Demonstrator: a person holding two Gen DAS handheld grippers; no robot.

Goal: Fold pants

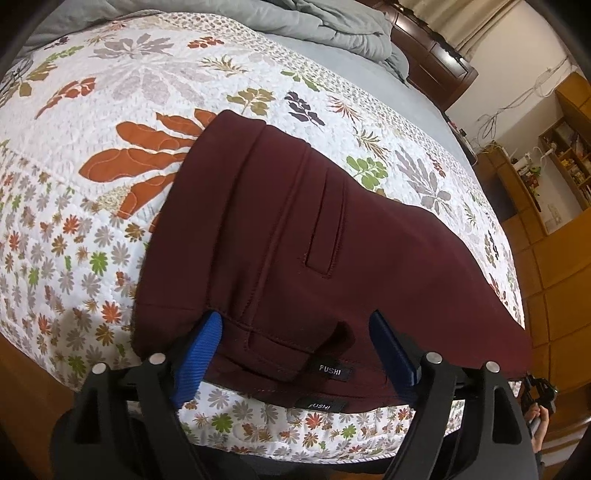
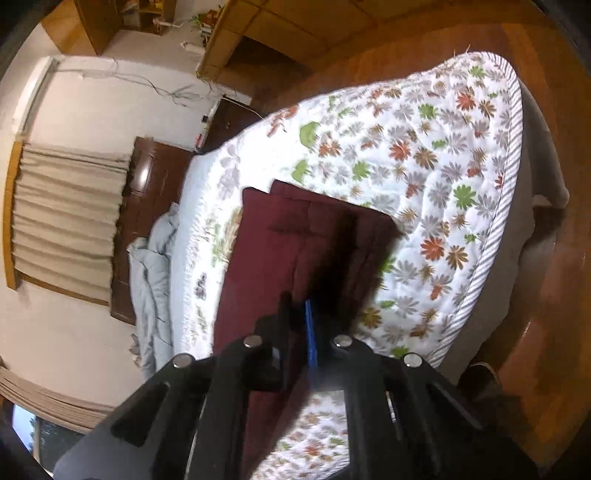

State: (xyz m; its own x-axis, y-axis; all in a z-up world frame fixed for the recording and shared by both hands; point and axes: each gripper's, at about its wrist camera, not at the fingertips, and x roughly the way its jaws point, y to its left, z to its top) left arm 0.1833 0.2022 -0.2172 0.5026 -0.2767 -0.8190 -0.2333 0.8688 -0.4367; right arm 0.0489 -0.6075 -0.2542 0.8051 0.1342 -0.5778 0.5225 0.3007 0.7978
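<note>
Pants (image 1: pixel 303 236) lie folded on floral quilt (image 1: pixel 110 192).

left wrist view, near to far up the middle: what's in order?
left gripper → FUSHI label → maroon pants → floral quilt → grey duvet
</note>
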